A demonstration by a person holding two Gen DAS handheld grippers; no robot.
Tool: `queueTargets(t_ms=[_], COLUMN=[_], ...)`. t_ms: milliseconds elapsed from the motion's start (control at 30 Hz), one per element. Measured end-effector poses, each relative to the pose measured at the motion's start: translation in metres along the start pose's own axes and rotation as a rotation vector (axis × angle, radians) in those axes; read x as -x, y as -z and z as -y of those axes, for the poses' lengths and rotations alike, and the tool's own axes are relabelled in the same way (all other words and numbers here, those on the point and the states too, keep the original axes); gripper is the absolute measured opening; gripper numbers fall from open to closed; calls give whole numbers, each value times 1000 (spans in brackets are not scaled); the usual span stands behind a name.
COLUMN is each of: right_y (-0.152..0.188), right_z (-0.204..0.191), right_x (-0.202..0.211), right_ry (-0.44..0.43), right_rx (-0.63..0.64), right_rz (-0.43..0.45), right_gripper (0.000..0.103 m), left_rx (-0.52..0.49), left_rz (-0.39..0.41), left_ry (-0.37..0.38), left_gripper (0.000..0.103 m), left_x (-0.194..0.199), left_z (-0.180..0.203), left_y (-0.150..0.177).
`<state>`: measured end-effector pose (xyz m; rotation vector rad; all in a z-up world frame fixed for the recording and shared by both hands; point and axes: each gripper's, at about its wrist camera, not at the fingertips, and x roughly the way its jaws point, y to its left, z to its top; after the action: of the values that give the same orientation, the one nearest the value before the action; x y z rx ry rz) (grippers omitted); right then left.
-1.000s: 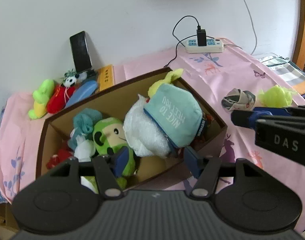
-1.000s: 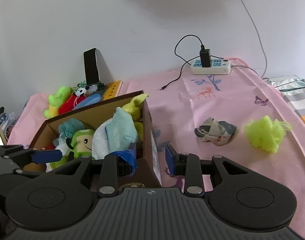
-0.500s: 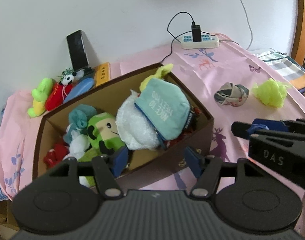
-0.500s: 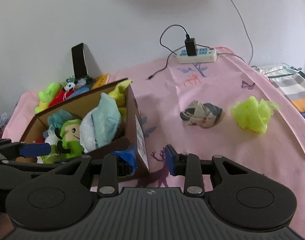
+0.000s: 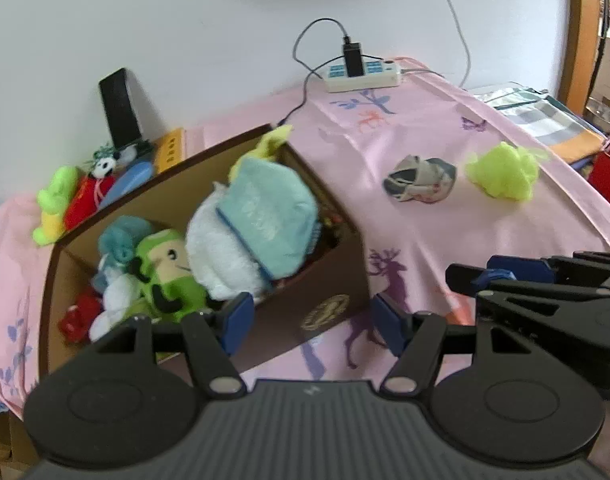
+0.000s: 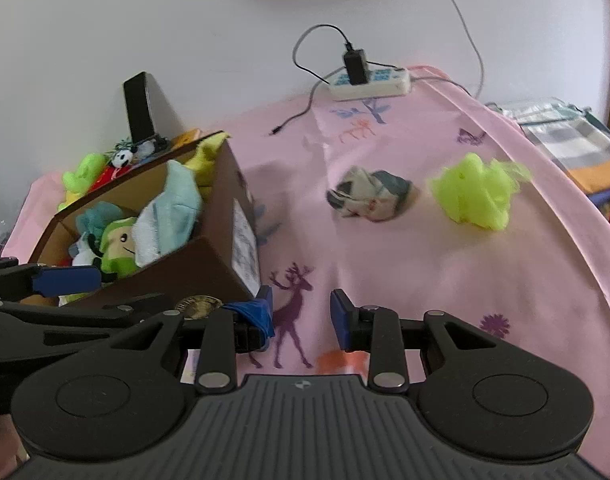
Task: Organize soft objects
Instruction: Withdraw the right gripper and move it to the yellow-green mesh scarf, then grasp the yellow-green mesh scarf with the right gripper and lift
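Observation:
A brown cardboard box (image 5: 329, 300) (image 6: 209, 268) holds several soft toys: a light blue pouch (image 5: 269, 216), a white plush (image 5: 221, 264) and a green plush figure (image 5: 165, 272) (image 6: 117, 248). A crumpled grey-and-white cloth (image 5: 419, 179) (image 6: 369, 196) and a neon yellow-green puff (image 5: 503, 175) (image 6: 477, 192) lie on the pink tablecloth to the right. My left gripper (image 5: 309, 318) is open and empty in front of the box. My right gripper (image 6: 301, 314) is open and empty, right of the box's corner.
A white power strip (image 5: 361, 76) (image 6: 371, 82) with a black charger and cables lies at the back by the wall. A black phone (image 5: 119, 108) leans on the wall above small plush toys (image 5: 77, 196). Folded checked fabric (image 5: 545, 112) lies at the far right.
Both grippers have pulled back and swung to the right, away from the box. The cloth and the green puff now sit nearer the middle of both views. Both stay open.

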<state>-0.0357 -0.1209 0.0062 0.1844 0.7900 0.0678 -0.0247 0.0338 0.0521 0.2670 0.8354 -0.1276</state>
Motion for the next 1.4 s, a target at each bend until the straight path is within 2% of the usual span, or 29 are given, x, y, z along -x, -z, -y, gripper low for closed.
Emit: queueTargets(t_ms=[267, 600, 700, 767, 800, 1167, 1400], right_y=[2, -11, -17, -22, -24, -57, -88], right_z=[33, 89, 108, 120, 126, 182, 214], right_x=[3, 1, -4, -8, -10, -35, -46], right_ry=[38, 68, 70, 69, 68, 33, -49], right_rx=[-45, -94, -109, -118, -121, -130, -180], right_rz=[-21, -69, -85, -94, -98, -113, -74], right_gripper=[14, 14, 14, 14, 14, 15, 15], left_rx=[-40, -50, -42, -37, -32, 26, 53], left_rz=[-18, -89, -111, -121, -122, -170, -151], left_ry=[47, 108, 118, 113, 111, 112, 164], left_gripper=[69, 74, 80, 92, 95, 94, 94], left_x=[-9, -38, -50, -57, -61, -101, -119], left_z=[34, 83, 96, 103, 107, 138, 159], left_y=[-7, -21, -27, -32, -34, -61, -80])
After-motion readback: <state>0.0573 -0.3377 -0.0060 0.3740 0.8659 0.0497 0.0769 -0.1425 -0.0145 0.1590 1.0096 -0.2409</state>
